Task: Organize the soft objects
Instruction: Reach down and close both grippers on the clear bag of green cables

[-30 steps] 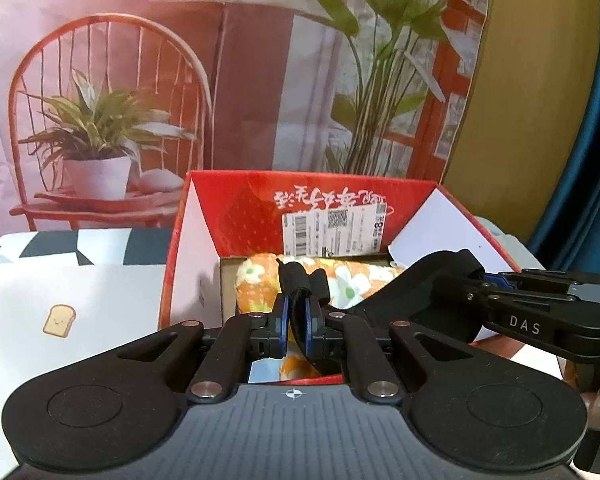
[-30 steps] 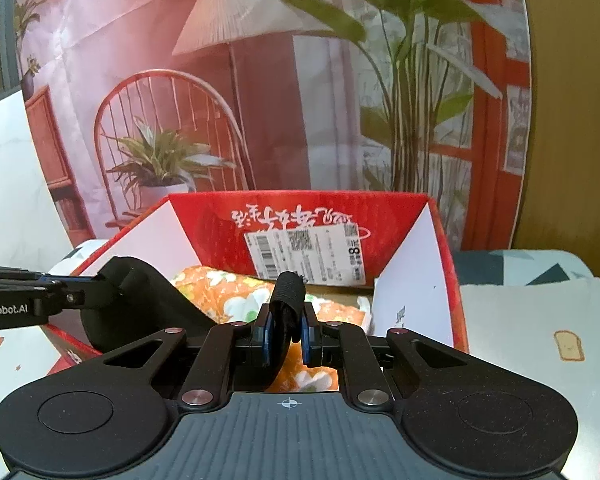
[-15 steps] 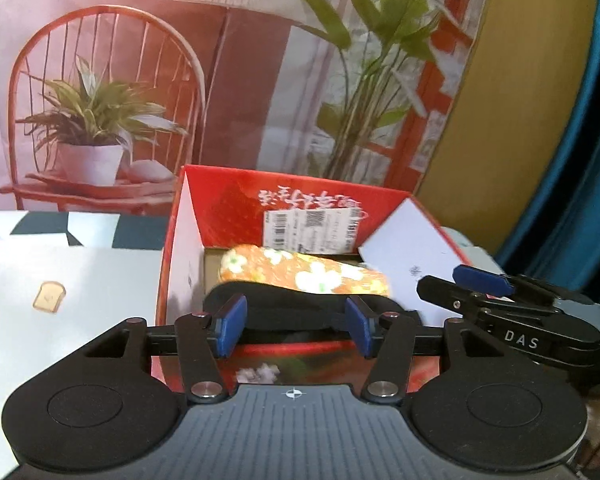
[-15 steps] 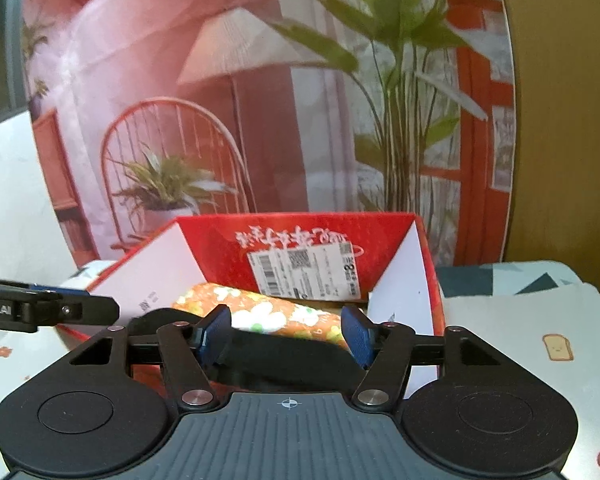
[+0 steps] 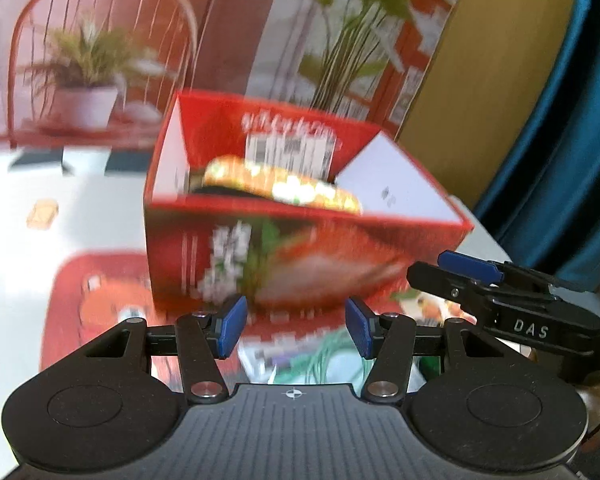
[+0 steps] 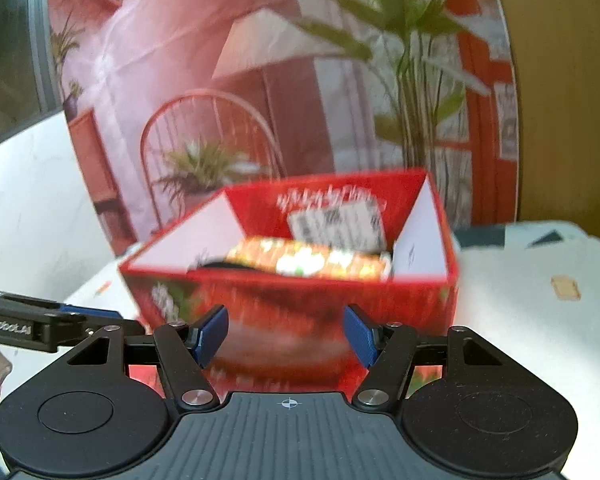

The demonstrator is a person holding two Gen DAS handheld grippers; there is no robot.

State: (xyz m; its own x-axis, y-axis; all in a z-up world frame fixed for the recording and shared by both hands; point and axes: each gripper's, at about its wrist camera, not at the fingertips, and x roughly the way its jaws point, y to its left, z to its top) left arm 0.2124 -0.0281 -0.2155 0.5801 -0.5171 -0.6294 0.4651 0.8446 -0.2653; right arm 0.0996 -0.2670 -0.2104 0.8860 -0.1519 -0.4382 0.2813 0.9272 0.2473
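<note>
Cloth (image 5: 284,184), orange with white flowers, lies rolled in red box (image 5: 300,264).

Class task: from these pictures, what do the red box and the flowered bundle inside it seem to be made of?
Red box: probably printed cardboard, with thin, stiff white inner flaps folded flat. Flowered bundle: apparently soft fabric, with rounded edges and a printed orange floral pattern; blur leaves the weave unclear.

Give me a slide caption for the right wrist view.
Right gripper, fingers opening and empty, faces red box holding floral cloth roll.
</note>
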